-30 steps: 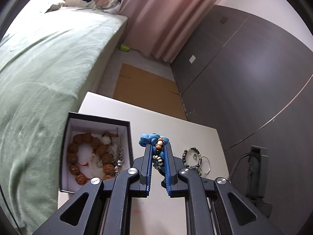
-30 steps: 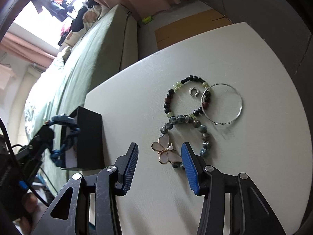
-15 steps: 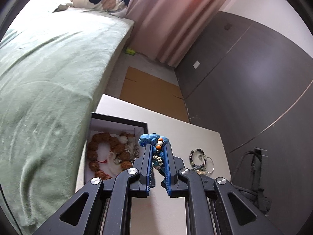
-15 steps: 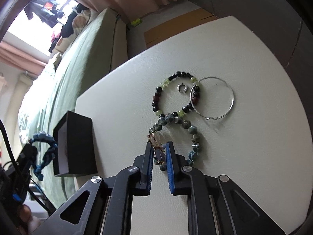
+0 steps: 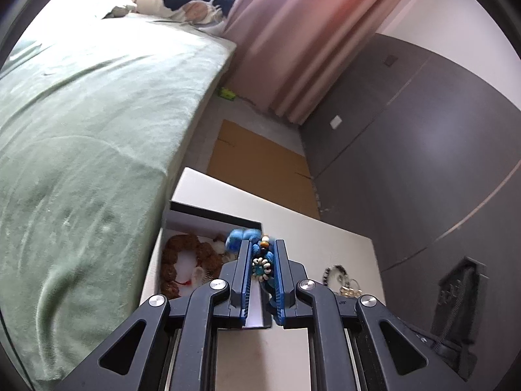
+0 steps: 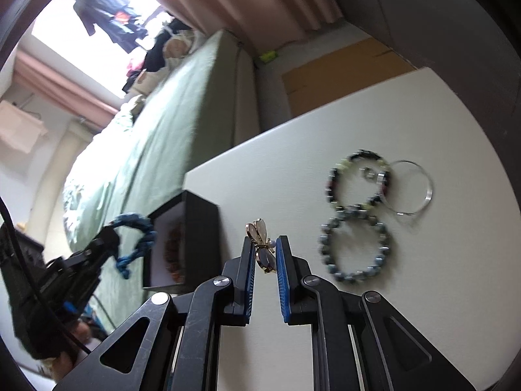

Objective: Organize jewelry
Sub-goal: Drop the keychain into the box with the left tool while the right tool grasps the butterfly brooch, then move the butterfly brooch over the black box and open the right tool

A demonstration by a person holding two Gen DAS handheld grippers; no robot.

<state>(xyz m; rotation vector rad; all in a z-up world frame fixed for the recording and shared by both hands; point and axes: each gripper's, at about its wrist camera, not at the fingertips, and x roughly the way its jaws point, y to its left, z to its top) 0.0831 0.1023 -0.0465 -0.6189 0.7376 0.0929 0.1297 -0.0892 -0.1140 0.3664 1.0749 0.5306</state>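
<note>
My left gripper is shut on a blue braided bracelet with small beads, held over the open black jewelry box, which holds a brown bead bracelet. My right gripper is shut on a gold butterfly brooch, lifted above the white table. The box and the left gripper with the blue bracelet show at the left of the right wrist view.
On the table lie a dark-and-green bead bracelet, a grey-blue bead bracelet, a thin silver bangle and a small ring. A green bed borders the table's left. Cardboard lies on the floor beyond.
My right gripper closed on the butterfly brooch and lifted it off the table. My left gripper carried the blue bracelet to the left, over the box.
</note>
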